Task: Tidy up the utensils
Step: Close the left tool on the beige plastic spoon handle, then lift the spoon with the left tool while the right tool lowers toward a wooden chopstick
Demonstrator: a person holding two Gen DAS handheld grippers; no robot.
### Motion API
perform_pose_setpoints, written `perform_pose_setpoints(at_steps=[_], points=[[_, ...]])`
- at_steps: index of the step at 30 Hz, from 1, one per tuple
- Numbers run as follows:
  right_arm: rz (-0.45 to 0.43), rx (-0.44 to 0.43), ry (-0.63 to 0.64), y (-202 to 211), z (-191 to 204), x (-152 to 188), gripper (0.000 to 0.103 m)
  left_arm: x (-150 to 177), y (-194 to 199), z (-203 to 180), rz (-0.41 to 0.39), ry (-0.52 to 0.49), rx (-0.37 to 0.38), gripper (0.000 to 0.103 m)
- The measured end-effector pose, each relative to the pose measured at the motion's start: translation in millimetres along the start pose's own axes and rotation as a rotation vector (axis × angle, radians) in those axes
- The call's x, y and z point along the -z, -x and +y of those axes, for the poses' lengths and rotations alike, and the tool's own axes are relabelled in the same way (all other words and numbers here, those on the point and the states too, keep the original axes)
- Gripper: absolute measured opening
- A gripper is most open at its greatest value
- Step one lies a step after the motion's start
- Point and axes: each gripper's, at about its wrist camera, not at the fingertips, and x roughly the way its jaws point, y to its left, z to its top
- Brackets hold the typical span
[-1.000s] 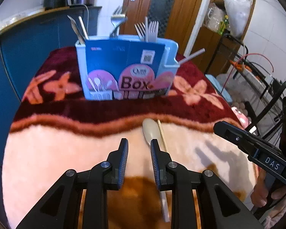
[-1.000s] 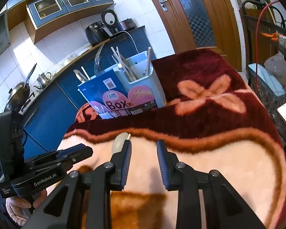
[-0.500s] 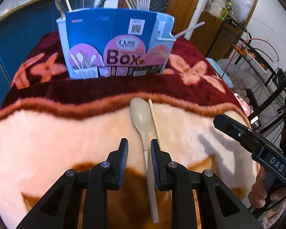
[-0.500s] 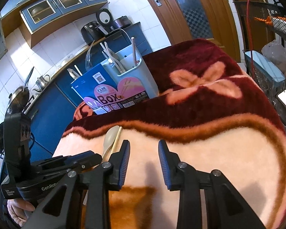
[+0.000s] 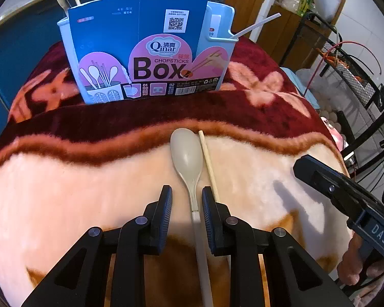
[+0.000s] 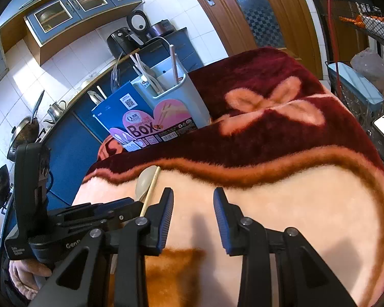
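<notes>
- My left gripper (image 5: 187, 199) hangs low over the fluffy cream, maroon and orange blanket (image 5: 76, 192), jaws parted a narrow way. The neck of the long beige plastic spoon (image 5: 187, 158) lies in the gap between them. The blue ribbed pads (image 5: 167, 204) do not press on it that I can see, so I hold nothing there yet.
- The spoon lies flat on the blanket, bowl pointing toward the pale blue plastic utensil holder with the blue "Chopsticks Box" card sleeve (image 5: 146, 51). The holder stands upright at the far side, well apart from the spoon, with forks and other utensils already standing in it.
- Just beside the spoon's right edge lies a single thin wooden chopstick (image 5: 208, 163), almost parallel to it. It runs under or behind my left gripper's right finger; I cannot tell whether they touch.
- I judge the step in hand to be picking up the spoon. Next I must settle lower, close on the neck alone without catching the chopstick, then lift and carry the spoon to a free compartment of the holder.
- My right gripper (image 6: 193, 204) waits over bare cream blanket to the right. Its jaws have just been opening, stand moderately wide, and have nothing between them. It looks set to take the chopstick afterwards.
</notes>
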Motion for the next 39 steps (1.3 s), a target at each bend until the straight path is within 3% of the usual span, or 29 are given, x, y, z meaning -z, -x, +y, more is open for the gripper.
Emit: perform_pose_setpoints(at_steps=[8,16,23,32,39], points=[[0.007,0.007,0.008,-1.6,2.7,0.6,0.036,3.6,2.2,12.6,-0.019,0.064,0.059,0.007],[0.027,0.017,0.043,-6.0,18.9,2.1,0.036,19.2,19.3,37.7,-0.085,0.188,0.153,0.007],[0.06,0.024,0.075,-14.5,35.7,1.9,0.036,24.5,47.7,55.0,-0.2,0.203,0.14,0.007],[0.115,0.042,0.124,-25.8,56.7,3.9,0.036,31.2,74.6,86.1,-0.337,0.228,0.061,0.007],[0.203,0.055,0.15,-48.0,72.2,4.0,0.036,37.0,88.1,101.1,-0.403,0.234,0.025,0.007]])
